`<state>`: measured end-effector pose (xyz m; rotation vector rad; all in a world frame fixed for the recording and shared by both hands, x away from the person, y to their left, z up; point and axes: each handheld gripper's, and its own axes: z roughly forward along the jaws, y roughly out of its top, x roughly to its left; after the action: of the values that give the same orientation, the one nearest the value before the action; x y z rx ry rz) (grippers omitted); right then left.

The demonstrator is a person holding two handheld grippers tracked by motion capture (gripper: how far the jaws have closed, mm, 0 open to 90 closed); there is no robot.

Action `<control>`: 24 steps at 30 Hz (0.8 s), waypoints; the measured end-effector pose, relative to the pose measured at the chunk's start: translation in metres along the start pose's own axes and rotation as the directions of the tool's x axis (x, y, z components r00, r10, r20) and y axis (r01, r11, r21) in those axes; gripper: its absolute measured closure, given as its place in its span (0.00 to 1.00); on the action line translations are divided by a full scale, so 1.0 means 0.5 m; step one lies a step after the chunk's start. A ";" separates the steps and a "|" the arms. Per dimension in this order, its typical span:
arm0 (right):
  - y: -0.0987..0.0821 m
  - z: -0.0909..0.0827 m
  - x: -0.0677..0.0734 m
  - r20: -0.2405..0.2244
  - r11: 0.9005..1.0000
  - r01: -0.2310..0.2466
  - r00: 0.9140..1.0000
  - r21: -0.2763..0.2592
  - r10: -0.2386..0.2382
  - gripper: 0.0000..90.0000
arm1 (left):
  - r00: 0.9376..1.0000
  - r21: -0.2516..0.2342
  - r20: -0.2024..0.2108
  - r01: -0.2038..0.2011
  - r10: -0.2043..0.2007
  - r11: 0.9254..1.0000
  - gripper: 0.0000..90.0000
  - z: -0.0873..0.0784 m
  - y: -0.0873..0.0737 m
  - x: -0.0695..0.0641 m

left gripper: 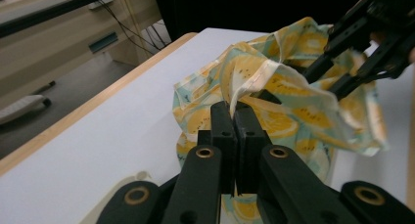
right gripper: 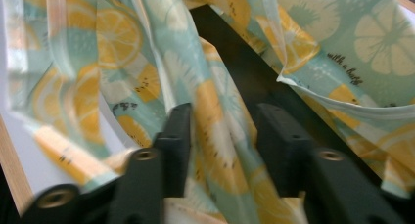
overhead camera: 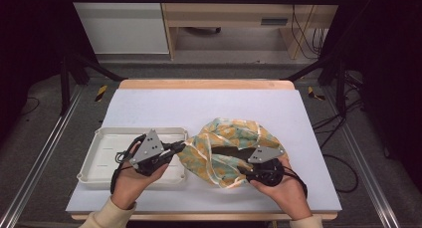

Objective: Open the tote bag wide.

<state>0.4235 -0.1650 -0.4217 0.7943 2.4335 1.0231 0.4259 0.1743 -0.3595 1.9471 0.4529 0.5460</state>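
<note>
High view: a crumpled cloth (overhead camera: pixel 226 151) with a citrus print lies on the white table (overhead camera: pixel 149 108), right of centre near the front edge, beside a white tray (overhead camera: pixel 107 156) at front left. The left gripper (overhead camera: pixel 175 149) reaches over the tray's right rim to the cloth's left edge; in the left gripper view its jaws are pressed together on a pale hem of the cloth (left gripper: pixel 274 101), lifting that edge clear of the table. The right gripper (overhead camera: pixel 245 169) enters the cloth's near right side; in the right gripper view its jaws stand well apart with a fold of cloth (right gripper: pixel 215 131) between them, not yet clamped. Judgement: the left grip anchors one edge so the right can take a second hold for spreading or folding.
</note>
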 end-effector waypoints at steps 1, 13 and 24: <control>-0.001 0.001 0.001 -0.006 1.000 0.003 1.000 0.001 -0.003 0.81 | 1.000 -0.001 -0.001 0.003 -0.003 1.000 0.99 -0.002 0.000 0.001; -0.018 -0.021 -0.009 0.099 0.997 -0.040 0.994 -0.071 0.047 1.00 | 0.999 0.140 -0.034 0.003 0.002 0.990 0.69 -0.003 -0.028 0.039; -0.075 -0.048 0.039 0.078 0.996 0.040 0.996 -0.079 -0.034 0.99 | 0.992 0.143 -0.129 0.013 0.005 0.990 0.67 -0.019 -0.033 0.075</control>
<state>0.3824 -0.1867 -0.4357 0.7452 2.3180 1.0504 0.4502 0.2083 -0.3644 2.0551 0.5920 0.6550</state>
